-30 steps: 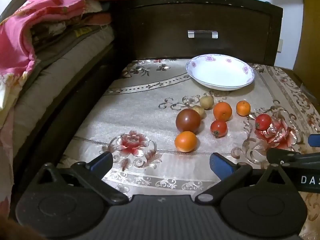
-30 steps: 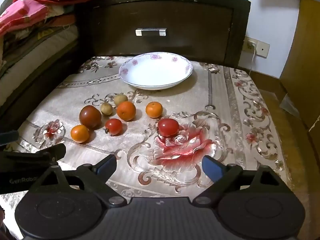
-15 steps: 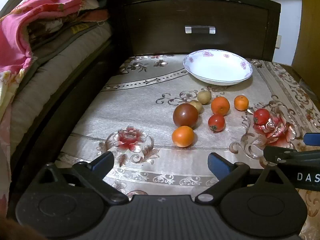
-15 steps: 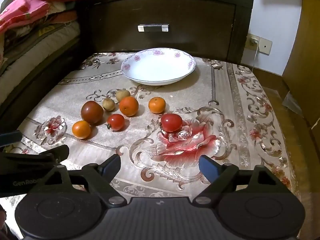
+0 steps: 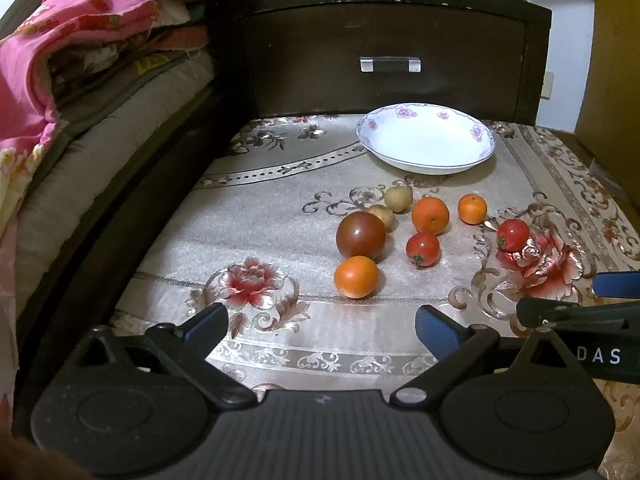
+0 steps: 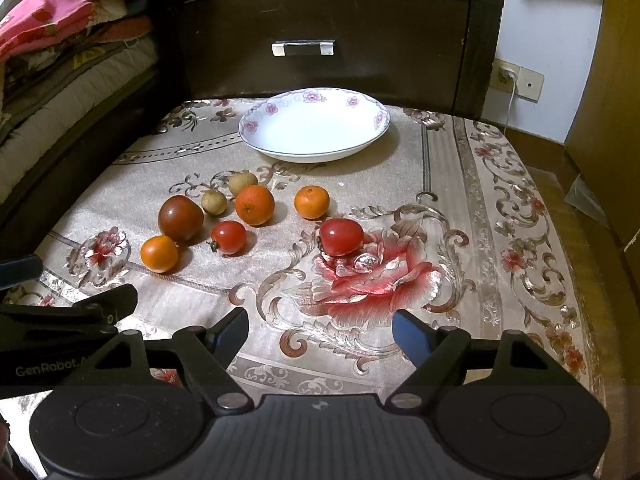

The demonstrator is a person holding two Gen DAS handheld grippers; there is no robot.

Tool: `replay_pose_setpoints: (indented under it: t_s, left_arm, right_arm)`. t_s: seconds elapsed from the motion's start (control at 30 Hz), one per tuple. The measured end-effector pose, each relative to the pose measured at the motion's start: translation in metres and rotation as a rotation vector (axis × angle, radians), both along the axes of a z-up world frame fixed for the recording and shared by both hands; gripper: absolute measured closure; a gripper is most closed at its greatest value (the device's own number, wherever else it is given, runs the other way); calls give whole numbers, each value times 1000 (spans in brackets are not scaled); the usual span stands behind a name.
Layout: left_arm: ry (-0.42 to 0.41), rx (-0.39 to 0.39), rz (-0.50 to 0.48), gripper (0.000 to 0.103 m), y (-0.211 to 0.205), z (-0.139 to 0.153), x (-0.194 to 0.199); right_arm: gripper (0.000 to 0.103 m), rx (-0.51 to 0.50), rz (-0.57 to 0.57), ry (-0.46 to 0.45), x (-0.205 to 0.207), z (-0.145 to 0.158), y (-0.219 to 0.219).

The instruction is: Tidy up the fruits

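Several fruits lie loose on a flowered cloth before an empty white flowered bowl (image 6: pixel 314 124) (image 5: pixel 426 138). A dark tomato (image 6: pixel 180 218) (image 5: pixel 361 235), an orange tomato (image 6: pixel 159 253) (image 5: pixel 356 277), two small tan fruits (image 6: pixel 214 201), an orange (image 6: pixel 255 205), a small mandarin (image 6: pixel 312 201) and two red tomatoes (image 6: pixel 228 237) (image 6: pixel 341 236) make up the group. My right gripper (image 6: pixel 320 332) hangs over the cloth short of the red tomato, jaws closing slightly with nothing between them. My left gripper (image 5: pixel 320 322) stands open and empty, short of the orange tomato.
A dark wooden cabinet with a drawer handle (image 6: pixel 303 48) stands right behind the bowl. A bed with piled blankets (image 5: pixel 72 60) runs along the left. A wall socket with a white cord (image 6: pixel 508 76) and a wooden panel are at the right.
The right gripper's jaws have narrowed a little. Both views shifted only slightly; the fruits and bowl have not moved.
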State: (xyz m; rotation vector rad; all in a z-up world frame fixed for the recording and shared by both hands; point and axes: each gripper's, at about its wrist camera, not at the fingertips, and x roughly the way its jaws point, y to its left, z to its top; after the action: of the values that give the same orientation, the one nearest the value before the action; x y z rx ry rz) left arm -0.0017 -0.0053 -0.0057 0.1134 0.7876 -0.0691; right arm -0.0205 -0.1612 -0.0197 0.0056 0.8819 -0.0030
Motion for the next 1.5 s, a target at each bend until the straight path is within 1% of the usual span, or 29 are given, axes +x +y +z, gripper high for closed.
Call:
replay_pose_setpoints:
  t_s: [0.53, 1.17, 1.3, 1.4, 1.5]
  left_arm:
    - [6, 14, 8, 0, 0, -5, 1]
    - [6, 15, 5, 1, 1, -7, 3]
    - [-1, 35, -6, 2, 1, -7, 10]
    - [-5, 58, -33, 3, 2, -6, 16]
    - [0, 48, -55, 6, 5, -4, 24]
  right_arm:
    - [26, 15, 9, -14, -2, 3, 1]
    - [27, 30, 18, -3, 1, 1, 2]
    - [27, 41, 38, 6, 7, 0, 3]
    - [30, 46, 69, 22, 15, -1, 7]
    - [31, 47, 107, 32, 25, 0, 9]
